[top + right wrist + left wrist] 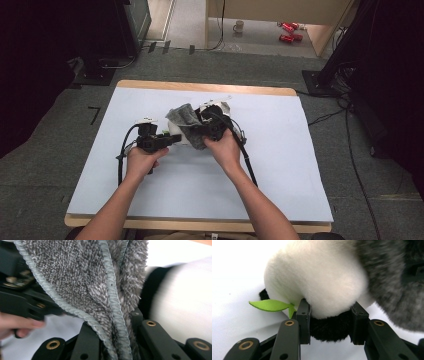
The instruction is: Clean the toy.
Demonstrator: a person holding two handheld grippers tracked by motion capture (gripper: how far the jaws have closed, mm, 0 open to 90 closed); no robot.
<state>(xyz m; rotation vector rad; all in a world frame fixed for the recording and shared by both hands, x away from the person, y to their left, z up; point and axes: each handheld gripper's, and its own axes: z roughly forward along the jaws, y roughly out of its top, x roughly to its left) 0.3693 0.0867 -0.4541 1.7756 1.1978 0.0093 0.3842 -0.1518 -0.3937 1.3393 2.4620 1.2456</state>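
Nearest to the camera in the high view are my two forearms, which come in from the bottom edge over the table (100,165), covered with a pale blue sheet. My left hand (141,161) holds the left gripper (172,139), and my right hand (223,150) holds the right gripper (204,131). Both grippers meet near the middle of the table, where the soft things are.

In the left gripper view, the jaws are closed on a plush toy (317,287): they squeeze a black furry part of it from both sides, and its white round body bulges just above them. A small green felt leaf (268,305) sticks out from the toy on the left side of the jaws. I think it is a panda toy, but I cannot see its face.

In the right gripper view, the jaws are clamped on a grey fluffy cloth (82,282) with a stitched light edge; the cloth rises from between the jaws in folds. The white and black toy is just beside it on the right. In the high view the cloth lies against the toy, between the two grippers.

On the floor behind the table I see a mug (239,26) and red cans (288,31).
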